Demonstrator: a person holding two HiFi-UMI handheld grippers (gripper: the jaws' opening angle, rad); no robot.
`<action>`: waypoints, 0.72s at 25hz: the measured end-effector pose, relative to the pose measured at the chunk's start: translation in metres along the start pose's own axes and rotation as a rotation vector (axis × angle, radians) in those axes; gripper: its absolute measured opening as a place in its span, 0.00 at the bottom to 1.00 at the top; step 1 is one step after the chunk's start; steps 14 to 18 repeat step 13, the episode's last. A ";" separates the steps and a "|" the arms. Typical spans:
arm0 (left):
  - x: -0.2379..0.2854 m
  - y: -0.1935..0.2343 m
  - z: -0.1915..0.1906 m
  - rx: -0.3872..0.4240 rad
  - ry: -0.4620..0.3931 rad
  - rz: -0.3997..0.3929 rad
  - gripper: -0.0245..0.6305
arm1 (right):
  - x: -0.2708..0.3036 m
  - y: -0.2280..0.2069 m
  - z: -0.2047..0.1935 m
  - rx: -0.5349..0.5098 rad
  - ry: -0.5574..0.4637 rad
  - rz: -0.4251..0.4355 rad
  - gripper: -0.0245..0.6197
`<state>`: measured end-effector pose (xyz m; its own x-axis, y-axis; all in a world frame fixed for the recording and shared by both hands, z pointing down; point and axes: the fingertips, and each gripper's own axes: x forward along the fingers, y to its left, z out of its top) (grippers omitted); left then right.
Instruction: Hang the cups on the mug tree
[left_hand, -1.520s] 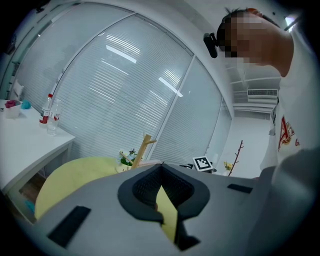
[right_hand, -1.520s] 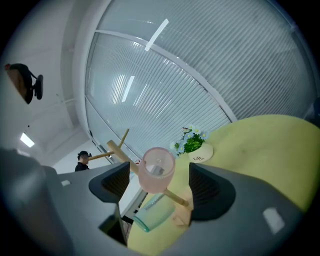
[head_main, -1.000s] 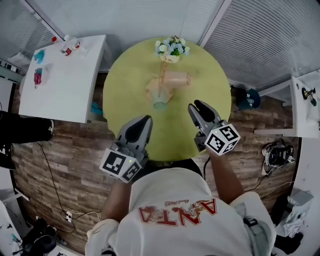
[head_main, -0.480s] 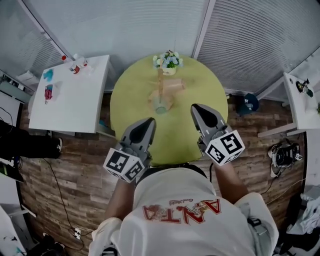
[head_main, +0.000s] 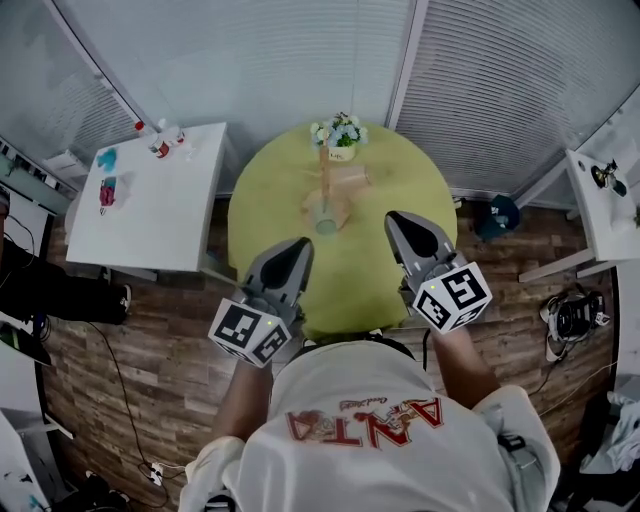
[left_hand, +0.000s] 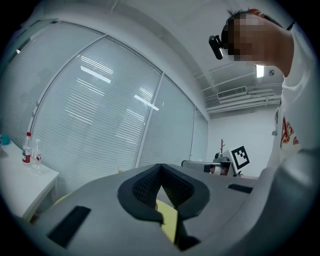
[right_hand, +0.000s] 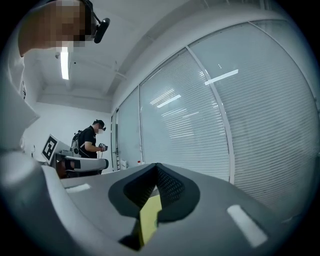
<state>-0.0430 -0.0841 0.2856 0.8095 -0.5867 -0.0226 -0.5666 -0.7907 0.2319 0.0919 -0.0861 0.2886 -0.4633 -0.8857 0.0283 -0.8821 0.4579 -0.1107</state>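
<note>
In the head view a wooden mug tree (head_main: 324, 187) stands on the far half of a round yellow-green table (head_main: 380, 290). A pale green cup (head_main: 326, 225) sits at its near side and a peach cup (head_main: 351, 178) at its right; from here they seem to hang on its pegs. My left gripper (head_main: 298, 246) and right gripper (head_main: 396, 219) are held over the table's near half, well short of the tree. Both are shut and empty. The left gripper view (left_hand: 160, 167) and the right gripper view (right_hand: 156, 167) show closed jaws against window blinds.
A small pot of flowers (head_main: 340, 133) stands behind the tree. A white side table (head_main: 150, 215) with bottles is at the left, another white table (head_main: 600, 215) at the right. A person in black (right_hand: 92, 142) stands far off. Cables lie on the wooden floor.
The head camera has drawn up and back, so the table looks smaller. Both grippers have pulled towards the table's near edge. The right jaws have gone from slightly apart to shut.
</note>
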 end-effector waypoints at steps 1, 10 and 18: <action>0.000 0.000 0.000 0.002 -0.001 0.001 0.05 | 0.000 0.000 0.000 -0.002 0.001 0.002 0.04; 0.001 0.000 -0.004 0.000 -0.001 0.005 0.05 | -0.001 -0.002 -0.002 -0.007 0.015 0.018 0.04; 0.005 -0.002 -0.004 0.007 -0.010 -0.005 0.05 | -0.003 -0.005 -0.002 -0.009 0.019 0.014 0.04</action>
